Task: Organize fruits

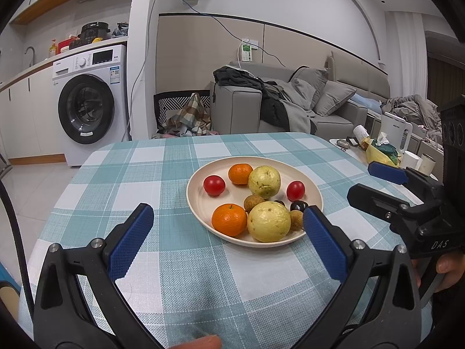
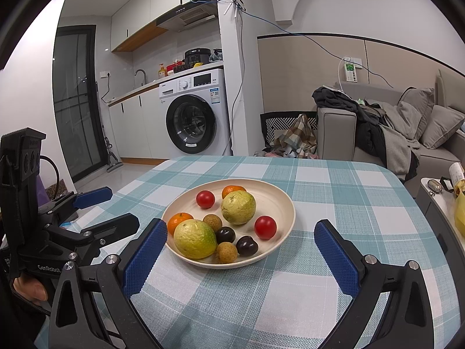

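A cream plate (image 1: pixel 197 203) (image 2: pixel 279 203) sits on the checked tablecloth. It holds two yellow-green guavas (image 1: pixel 268 225) (image 2: pixel 195 238), two oranges (image 1: pixel 229 219) (image 2: pixel 178 222), two red tomatoes (image 1: pixel 214 185) (image 2: pixel 265 227), two brown longans (image 1: pixel 253 202) (image 2: pixel 226 252) and dark round fruits (image 1: pixel 299 205) (image 2: pixel 247 245). My left gripper (image 1: pixel 227 209) (image 2: pixel 122 208) hovers open just short of the plate's near-left side, holding nothing. My right gripper (image 2: pixel 240 224) (image 1: pixel 369 183) is also open and holds nothing, level with the plate's near rim on the right side.
The teal checked table (image 2: pixel 334 192) ends at a rounded far edge. A low side table (image 1: pixel 343 144) to the right carries a white kettle (image 1: pixel 395 133), cups and a yellow bag. A washing machine (image 2: pixel 194 116) and a grey sofa (image 1: pixel 319 101) stand beyond.
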